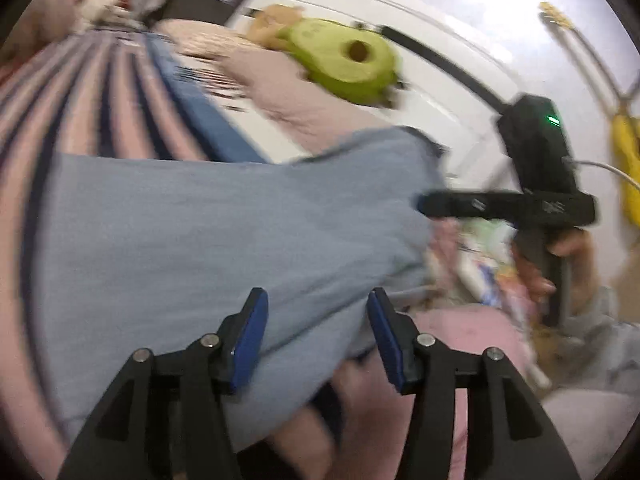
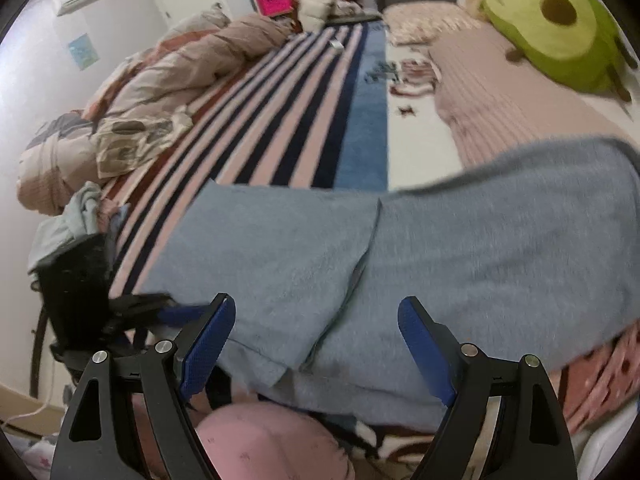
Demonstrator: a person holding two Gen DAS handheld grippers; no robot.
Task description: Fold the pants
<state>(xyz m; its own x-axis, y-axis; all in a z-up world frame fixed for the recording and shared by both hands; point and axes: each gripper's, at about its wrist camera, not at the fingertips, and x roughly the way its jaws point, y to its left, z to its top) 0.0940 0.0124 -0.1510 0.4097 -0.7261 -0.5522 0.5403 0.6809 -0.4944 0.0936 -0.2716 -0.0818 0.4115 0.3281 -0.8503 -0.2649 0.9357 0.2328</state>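
Grey-blue pants (image 2: 460,252) lie folded over on a striped bed, one layer lapped over the other along a slanted edge. They also fill the left wrist view (image 1: 200,232). My left gripper (image 1: 316,312) is open, its blue pads just above the near hem, holding nothing. My right gripper (image 2: 316,336) is open over the near edge of the pants, empty. In the left wrist view the right gripper (image 1: 428,204) shows from the side at the pants' right end. In the right wrist view the left gripper (image 2: 132,312) shows at the pants' left corner.
The pink, navy and blue striped bedspread (image 2: 304,100) runs away from me. A crumpled duvet (image 2: 152,88) lies at the left. A green avocado plush (image 2: 556,24) rests on a pink blanket (image 2: 500,96) at the right. Pink cloth (image 2: 260,440) lies below the grippers.
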